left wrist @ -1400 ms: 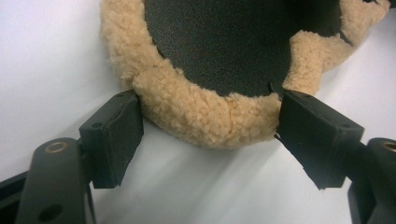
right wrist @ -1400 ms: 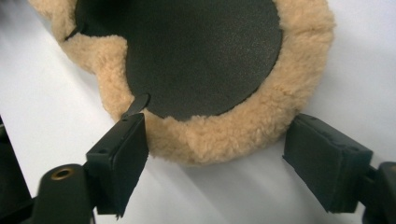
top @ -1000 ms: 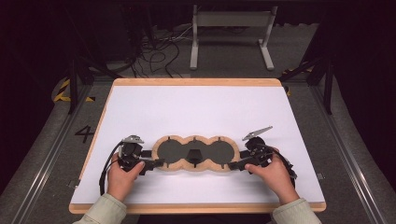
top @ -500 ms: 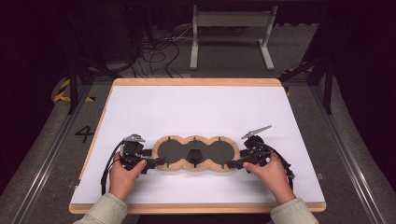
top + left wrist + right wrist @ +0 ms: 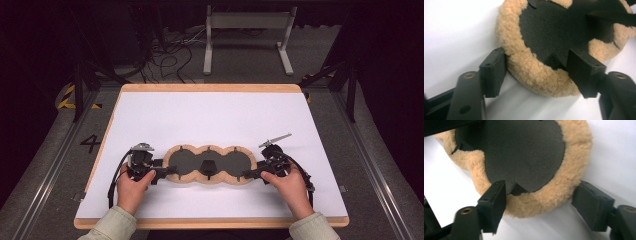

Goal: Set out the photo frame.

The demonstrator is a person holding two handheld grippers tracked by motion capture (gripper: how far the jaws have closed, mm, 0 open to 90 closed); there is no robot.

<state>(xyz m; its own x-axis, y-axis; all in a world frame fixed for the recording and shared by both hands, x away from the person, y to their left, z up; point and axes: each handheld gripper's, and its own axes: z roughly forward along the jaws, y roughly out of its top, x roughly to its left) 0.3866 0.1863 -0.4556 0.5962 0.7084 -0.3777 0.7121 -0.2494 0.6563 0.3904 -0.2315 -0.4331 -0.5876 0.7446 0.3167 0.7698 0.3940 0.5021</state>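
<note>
A three-lobed pad (image 5: 210,148) with a tan fleece rim and black centres lies flat on the white tabletop (image 5: 210,115). My left gripper (image 5: 167,172) is at its left end and my right gripper (image 5: 248,175) at its right end, each held by a hand. In the left gripper view the gripper (image 5: 537,72) straddles the fleece rim (image 5: 536,72): one pad touches its outer edge, the other rests on the black lining (image 5: 549,32). In the right gripper view the gripper (image 5: 544,202) straddles the rim (image 5: 541,202); one pad stands apart from it. Both pairs of jaws have just been closing.
The white top has a wooden border (image 5: 210,88). Behind the table stand a grey metal frame (image 5: 247,22) and loose cables (image 5: 165,55) on the dark floor. A painted "4" (image 5: 91,143) marks the floor at the left.
</note>
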